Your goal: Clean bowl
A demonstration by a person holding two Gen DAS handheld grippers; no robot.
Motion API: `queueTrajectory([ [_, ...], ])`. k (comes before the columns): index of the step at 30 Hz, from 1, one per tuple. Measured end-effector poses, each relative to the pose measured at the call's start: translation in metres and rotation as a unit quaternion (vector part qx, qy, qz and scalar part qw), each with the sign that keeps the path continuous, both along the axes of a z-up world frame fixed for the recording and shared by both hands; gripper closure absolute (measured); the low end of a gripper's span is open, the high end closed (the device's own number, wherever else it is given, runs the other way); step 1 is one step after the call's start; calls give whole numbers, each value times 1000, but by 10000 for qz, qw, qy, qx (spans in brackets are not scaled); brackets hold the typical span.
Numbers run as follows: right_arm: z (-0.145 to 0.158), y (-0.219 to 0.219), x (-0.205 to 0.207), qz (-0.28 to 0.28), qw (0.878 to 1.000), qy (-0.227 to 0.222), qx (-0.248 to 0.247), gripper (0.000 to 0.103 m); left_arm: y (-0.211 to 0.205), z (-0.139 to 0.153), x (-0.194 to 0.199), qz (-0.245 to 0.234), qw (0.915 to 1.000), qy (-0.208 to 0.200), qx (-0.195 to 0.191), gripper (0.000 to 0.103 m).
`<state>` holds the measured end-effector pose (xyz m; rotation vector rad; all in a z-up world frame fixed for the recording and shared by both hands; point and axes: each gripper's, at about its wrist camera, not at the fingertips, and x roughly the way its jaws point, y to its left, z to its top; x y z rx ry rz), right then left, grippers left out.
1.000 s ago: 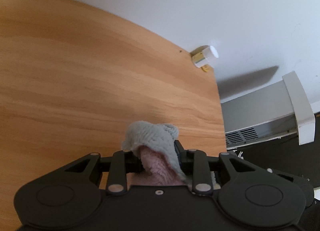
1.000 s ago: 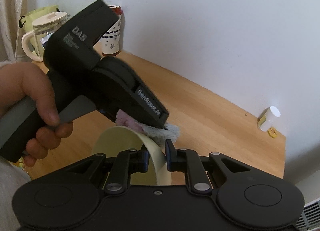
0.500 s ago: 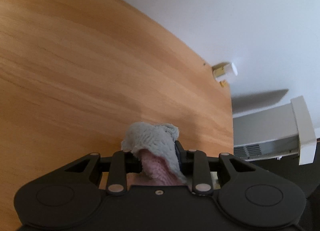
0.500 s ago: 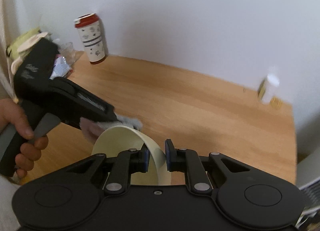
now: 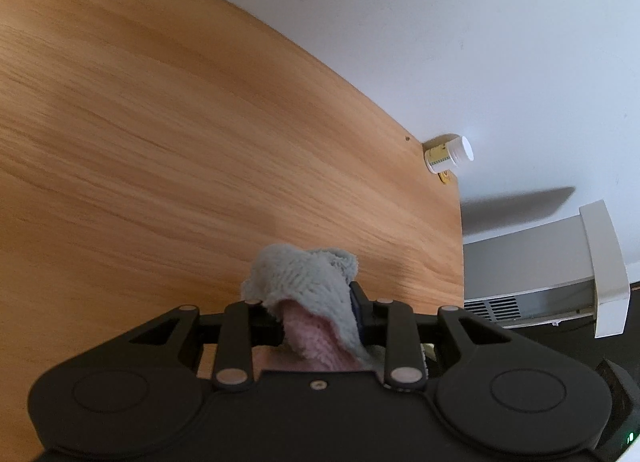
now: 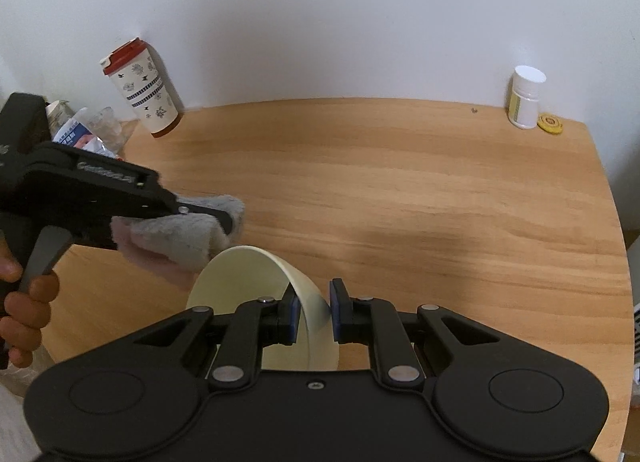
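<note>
A pale cream bowl [image 6: 256, 282] is tipped on its side above the wooden table [image 6: 400, 190], and my right gripper [image 6: 314, 312] is shut on its rim. My left gripper [image 5: 314, 308] is shut on a fluffy cloth [image 5: 308, 282], grey outside and pink inside. In the right wrist view the same cloth [image 6: 180, 234] sits in the left gripper [image 6: 224, 222] just left of the bowl's top edge, close to it; contact cannot be made out. A hand [image 6: 20, 322] holds that gripper's handle.
A white tumbler with a red lid [image 6: 140, 90] stands at the back left by the wall, with clear plastic packaging [image 6: 88, 130] beside it. A white pill bottle [image 6: 526, 102] and a small yellow disc [image 6: 550, 124] sit at the back right. A white heater [image 5: 560, 270] lies beyond the table's right edge.
The left gripper with the cloth has dropped from high over the bowl to its left side. The right gripper's view has rolled, so the table looks level now. The bowl stays gripped.
</note>
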<state>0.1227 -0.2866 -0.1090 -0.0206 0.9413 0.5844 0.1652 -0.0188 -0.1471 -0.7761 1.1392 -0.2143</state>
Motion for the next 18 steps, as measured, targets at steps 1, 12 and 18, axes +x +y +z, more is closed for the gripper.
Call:
queueTrajectory([
  [1,1,3,-1,61,9999,-82,-72,88,-2,-1,2,-25,10000,6,-3,75],
  [12,3,4,2,59,9985,-123,-537,92,-7,-5,7,-18,10000,17,-44,75],
  [18,-5,-13,5,-223,9983,233,-490,95,-4,-5,5,111,9999,3,-76,75],
])
